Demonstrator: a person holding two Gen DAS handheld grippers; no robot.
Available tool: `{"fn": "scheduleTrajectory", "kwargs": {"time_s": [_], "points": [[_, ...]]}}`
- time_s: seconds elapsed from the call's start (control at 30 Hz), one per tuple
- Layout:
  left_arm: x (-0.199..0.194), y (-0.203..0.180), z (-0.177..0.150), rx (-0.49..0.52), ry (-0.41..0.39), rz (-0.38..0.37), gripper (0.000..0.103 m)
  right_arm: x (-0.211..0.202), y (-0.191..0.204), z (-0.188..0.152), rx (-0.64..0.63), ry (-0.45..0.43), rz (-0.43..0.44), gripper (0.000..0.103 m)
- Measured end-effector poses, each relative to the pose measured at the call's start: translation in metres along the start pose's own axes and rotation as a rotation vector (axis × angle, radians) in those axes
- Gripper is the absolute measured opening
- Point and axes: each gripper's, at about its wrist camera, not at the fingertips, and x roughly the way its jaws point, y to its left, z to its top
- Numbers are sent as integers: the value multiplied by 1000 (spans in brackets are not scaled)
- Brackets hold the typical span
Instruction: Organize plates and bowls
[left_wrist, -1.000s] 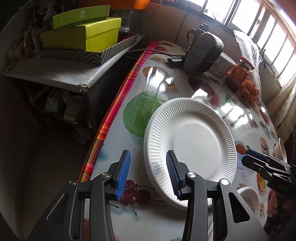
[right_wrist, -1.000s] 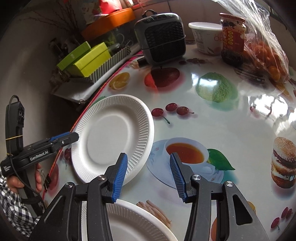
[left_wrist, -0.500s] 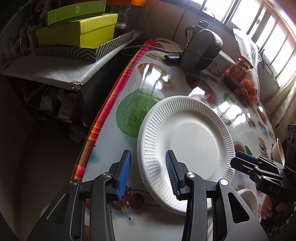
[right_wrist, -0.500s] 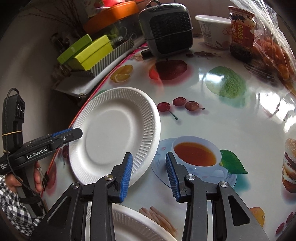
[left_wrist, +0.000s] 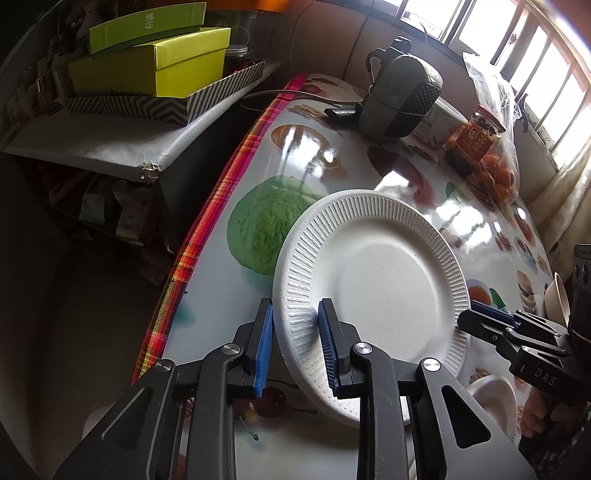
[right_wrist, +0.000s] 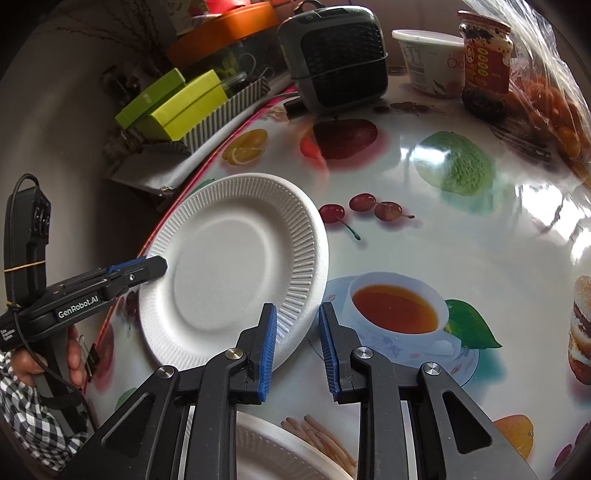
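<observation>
A white ribbed paper plate lies near the table's left edge, its near side tilted up; it also shows in the right wrist view. My left gripper is open, its jaws astride the plate's near rim. My right gripper is open, its jaws either side of the plate's right rim; it appears in the left wrist view. A second white paper plate lies under the right gripper. A pale bowl stands at the far right.
A grey heater, a white tub, a jar and a bag of oranges stand at the back of the fruit-print table. Green boxes in a striped tray sit on a shelf to the left.
Both grippers have moved in on the plate and narrowed their jaws. The left jaws now straddle its rim, and the plate's near side has lifted.
</observation>
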Motion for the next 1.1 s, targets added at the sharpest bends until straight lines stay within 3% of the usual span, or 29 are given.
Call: {"fn": "scheduleTrajectory", "kwargs": {"time_s": [0.53,1.1], "points": [[-16,-11,1,20,-27,-28,26,-25,-6,-4,25,-60,9,23],[-48,-41,-20,70,-57,-73,26,-77,-5,-33,44,-136,-8,23]]}}
